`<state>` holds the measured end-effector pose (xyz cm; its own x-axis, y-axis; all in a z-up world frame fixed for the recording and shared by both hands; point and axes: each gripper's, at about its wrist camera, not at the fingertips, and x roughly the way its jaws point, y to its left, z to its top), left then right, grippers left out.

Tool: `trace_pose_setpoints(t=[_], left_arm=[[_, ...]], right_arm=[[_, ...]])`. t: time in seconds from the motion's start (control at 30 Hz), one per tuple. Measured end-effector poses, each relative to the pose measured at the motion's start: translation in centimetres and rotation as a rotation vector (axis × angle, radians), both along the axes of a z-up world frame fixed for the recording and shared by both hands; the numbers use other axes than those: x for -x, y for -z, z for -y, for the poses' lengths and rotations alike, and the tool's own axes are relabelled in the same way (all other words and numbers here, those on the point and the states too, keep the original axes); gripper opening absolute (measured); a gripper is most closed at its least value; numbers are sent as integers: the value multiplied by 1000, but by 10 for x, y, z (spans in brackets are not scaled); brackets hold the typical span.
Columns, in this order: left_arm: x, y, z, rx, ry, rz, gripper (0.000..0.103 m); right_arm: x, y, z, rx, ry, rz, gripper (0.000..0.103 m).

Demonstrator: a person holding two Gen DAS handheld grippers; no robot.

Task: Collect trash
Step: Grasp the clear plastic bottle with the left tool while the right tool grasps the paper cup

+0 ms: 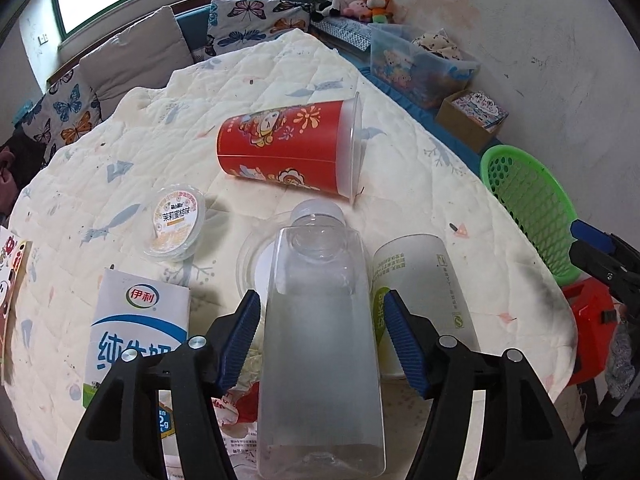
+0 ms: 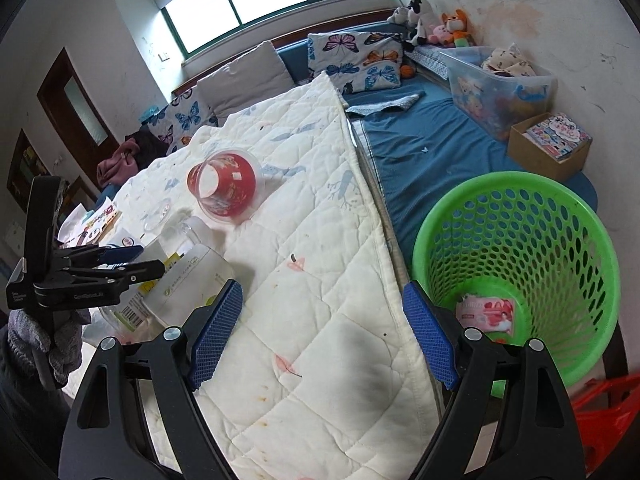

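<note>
Left gripper point(image 1: 320, 344) holds clear bottle point(image 1: 320, 344) over quilt point(image 1: 280, 72); right gripper point(image 2: 322, 332), fingers wide, alone shows pink wrapper point(image 2: 486, 313) inside green basket point(image 2: 516, 256).

Bottle point(image 1: 320, 320) before cup point(image 1: 292, 148), on quilt point(image 1: 400, 200)

Clear square bottle point(image 1: 320, 344) with white cap, lying on quilt. Red printed cup point(image 1: 290, 148) on its side. Green perforated basket point(image 2: 520, 276) upright (one pink wrapper point(image 2: 486, 314) inside).

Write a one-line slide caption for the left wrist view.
Left tongs straddle a clear plastic bottle on the quilt, red cup lying beyond, green basket at right.
</note>
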<state>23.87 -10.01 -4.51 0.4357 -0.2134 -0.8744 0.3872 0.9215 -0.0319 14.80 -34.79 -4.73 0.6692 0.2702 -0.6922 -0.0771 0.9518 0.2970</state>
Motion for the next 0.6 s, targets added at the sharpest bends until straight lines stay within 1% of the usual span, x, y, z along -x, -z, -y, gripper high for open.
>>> trace_pose_setpoints(t=[0.2,0.4,0.5,0.6], left_arm=[[-4,6,2,-12,2,-14,53],[-6,7,3,-25,7,-8,53],[-5,7,0,-5,4,-1,52],[-2,4,-6,30,2,6,52]], right_arm=[[-7,6,-8,-30,-27,-29,82],[-18,11,-24,-86,-69,-70,82],[-24,15,-31,-129,-86,-99,82],[-31,22,-36,-202,-98,-140,82]])
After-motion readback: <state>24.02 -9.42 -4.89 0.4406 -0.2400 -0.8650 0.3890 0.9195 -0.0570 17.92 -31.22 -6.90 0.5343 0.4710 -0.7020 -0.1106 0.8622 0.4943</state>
